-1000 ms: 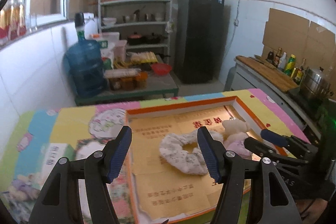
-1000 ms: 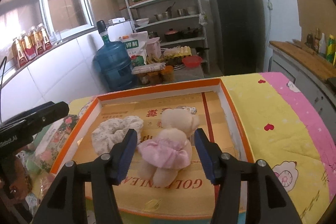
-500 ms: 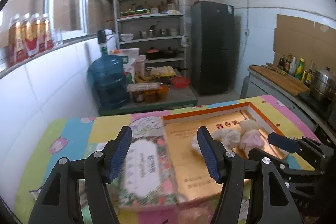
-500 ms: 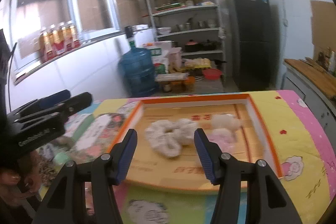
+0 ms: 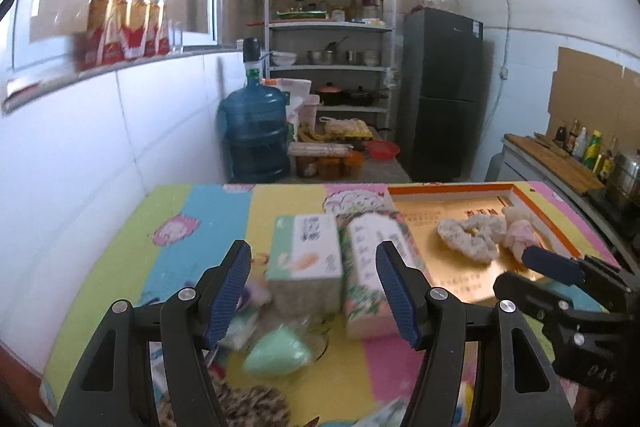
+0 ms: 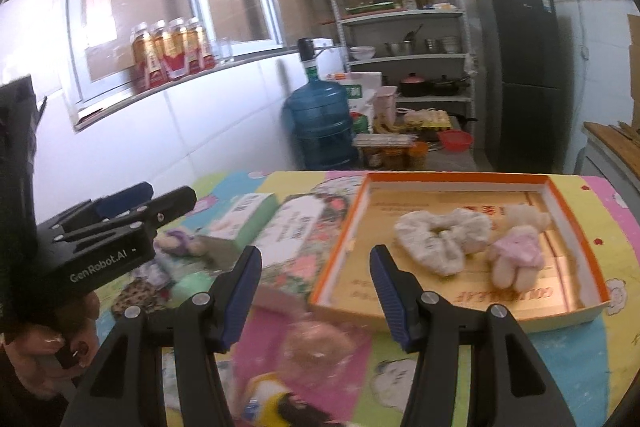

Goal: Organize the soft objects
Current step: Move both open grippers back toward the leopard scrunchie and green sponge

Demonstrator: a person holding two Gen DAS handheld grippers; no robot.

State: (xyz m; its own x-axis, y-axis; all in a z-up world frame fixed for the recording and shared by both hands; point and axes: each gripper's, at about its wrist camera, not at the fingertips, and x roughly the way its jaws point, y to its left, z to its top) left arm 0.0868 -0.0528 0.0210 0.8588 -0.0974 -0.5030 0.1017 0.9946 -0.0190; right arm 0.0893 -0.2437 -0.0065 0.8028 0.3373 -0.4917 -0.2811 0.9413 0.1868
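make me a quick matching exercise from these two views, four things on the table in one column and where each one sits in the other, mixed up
Things:
1. scrunchie
2. teddy bear
3. green sponge
4. floral tissue pack

Places:
A. on the cloth just outside the box's left wall
B. in the orange-rimmed box, nearest its right wall
C. in the box, left of the pink-dressed toy
D. on the cloth below the left tongs

Pairs: 1-C, 2-B, 3-D, 4-A

Both wrist views look down-forward over the table (image 5: 280, 211), sharing the orange-rimmed box (image 6: 576, 223).
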